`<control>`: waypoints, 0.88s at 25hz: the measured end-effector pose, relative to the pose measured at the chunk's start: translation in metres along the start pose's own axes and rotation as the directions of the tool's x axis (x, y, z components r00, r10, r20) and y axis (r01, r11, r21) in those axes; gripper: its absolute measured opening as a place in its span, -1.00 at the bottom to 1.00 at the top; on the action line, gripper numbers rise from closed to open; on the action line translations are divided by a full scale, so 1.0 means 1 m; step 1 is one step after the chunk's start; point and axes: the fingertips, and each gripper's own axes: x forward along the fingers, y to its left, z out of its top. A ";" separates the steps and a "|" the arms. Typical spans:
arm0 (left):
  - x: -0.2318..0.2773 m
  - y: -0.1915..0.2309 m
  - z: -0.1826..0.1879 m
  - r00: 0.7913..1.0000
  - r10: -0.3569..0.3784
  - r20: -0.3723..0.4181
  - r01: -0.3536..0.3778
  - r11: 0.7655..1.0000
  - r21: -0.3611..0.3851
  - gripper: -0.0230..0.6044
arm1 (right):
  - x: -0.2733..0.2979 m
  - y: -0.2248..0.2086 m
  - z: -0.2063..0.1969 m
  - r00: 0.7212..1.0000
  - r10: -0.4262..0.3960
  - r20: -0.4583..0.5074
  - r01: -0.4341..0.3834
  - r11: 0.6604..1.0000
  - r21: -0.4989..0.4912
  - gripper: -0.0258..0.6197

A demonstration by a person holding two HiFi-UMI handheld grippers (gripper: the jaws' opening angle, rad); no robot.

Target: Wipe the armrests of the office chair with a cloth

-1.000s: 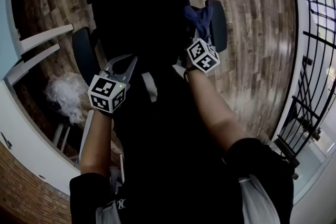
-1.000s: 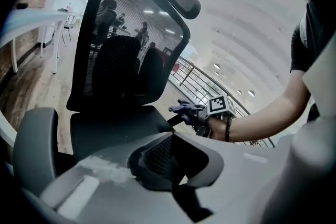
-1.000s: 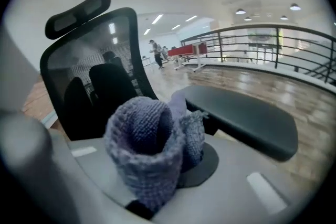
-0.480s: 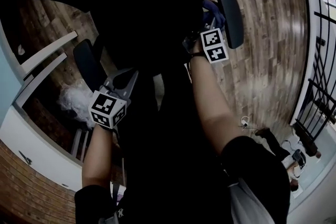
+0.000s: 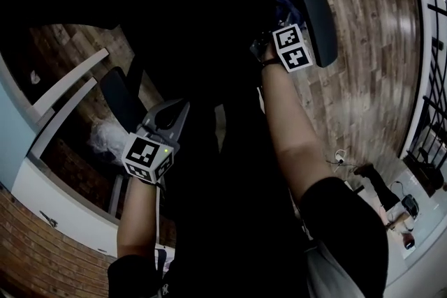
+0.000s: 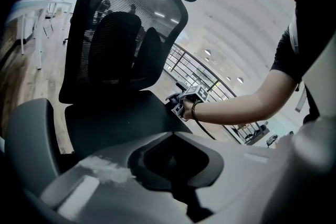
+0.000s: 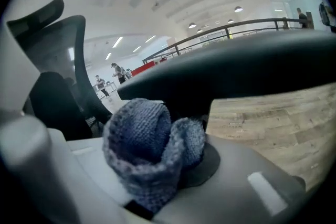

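Right arm stretches toward one o'clock, right gripper clamping the cloth just beside the armrest; left gripper, seven o'clock, closed and empty.

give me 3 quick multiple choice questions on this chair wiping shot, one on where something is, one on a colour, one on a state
1. Where is the cloth? A in the left gripper; B in the right gripper; C in neither gripper.
2. What colour is the cloth? A blue; B red; C yellow.
3. How do the left gripper's jaws stand? A wide apart; B shut on the cloth; C together, empty.

1 B: the cloth bulges from between the right gripper's jaws, by the armrest.
2 A: its knit is blue.
3 C: the left gripper view shows the jaws meeting with nothing between them.
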 end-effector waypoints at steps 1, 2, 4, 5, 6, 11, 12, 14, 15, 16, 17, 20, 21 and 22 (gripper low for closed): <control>0.002 0.002 0.001 1.000 0.008 0.006 -0.008 1.000 -0.004 -0.92 | 0.006 0.000 -0.005 1.000 0.000 -0.017 -0.001 1.000 -0.011 -0.72; 0.004 0.003 0.003 1.000 0.016 0.014 -0.016 1.000 -0.006 -0.92 | 0.013 -0.001 -0.010 0.999 -0.002 -0.036 0.001 1.000 -0.019 -0.72; 0.009 0.003 0.008 0.999 0.029 0.026 -0.029 1.000 -0.005 -0.92 | 0.026 -0.004 -0.019 0.997 -0.011 -0.078 0.008 0.999 -0.036 -0.72; 0.011 0.002 0.009 0.999 0.033 0.026 -0.033 0.999 -0.004 -0.92 | 0.033 -0.006 -0.025 0.994 -0.018 -0.104 0.013 0.999 -0.045 -0.72; 0.013 0.001 0.010 0.999 0.037 0.022 -0.037 0.999 -0.005 -0.92 | 0.039 -0.009 -0.033 0.991 -0.028 -0.133 0.021 0.999 -0.048 -0.72; 0.012 -0.003 0.014 0.998 0.059 0.012 -0.059 0.998 -0.027 -0.92 | 0.056 -0.022 -0.061 0.971 -0.079 -0.226 0.081 0.997 -0.004 -0.70; 0.011 -0.004 0.016 0.998 0.064 0.013 -0.064 0.998 -0.027 -0.92 | 0.056 -0.020 -0.061 0.970 -0.077 -0.230 0.079 0.997 -0.002 -0.70; 0.012 -0.011 0.021 0.997 0.071 0.015 -0.071 0.997 -0.023 -0.92 | 0.053 -0.020 -0.056 0.971 -0.068 -0.228 0.074 0.997 0.017 -0.70; 0.012 -0.017 0.023 0.997 0.072 0.018 -0.072 0.997 -0.020 -0.92 | 0.049 -0.021 -0.051 0.973 -0.067 -0.221 0.076 0.997 0.032 -0.70; 0.012 -0.022 0.026 0.997 0.072 0.021 -0.071 0.997 -0.016 -0.92 | 0.043 -0.022 -0.046 0.976 -0.068 -0.207 0.079 0.996 0.049 -0.70; 0.011 -0.027 0.029 0.997 0.071 0.025 -0.071 0.997 -0.011 -0.92 | 0.036 -0.023 -0.039 0.980 -0.068 -0.189 0.082 0.994 0.069 -0.70; 0.005 -0.039 0.042 0.997 0.065 0.045 -0.065 0.998 -0.006 -0.92 | 0.010 -0.018 -0.014 0.991 -0.048 -0.125 0.063 0.990 0.124 -0.70; 0.002 -0.044 0.047 0.997 0.061 0.056 -0.060 0.998 -0.010 -0.92 | 0.001 -0.016 -0.005 0.994 -0.037 -0.105 0.051 0.989 0.138 -0.70; 0.000 -0.048 0.053 0.996 0.057 0.068 -0.057 0.998 -0.011 -0.92 | -0.007 -0.013 0.004 0.996 -0.026 -0.091 0.040 0.988 0.148 -0.70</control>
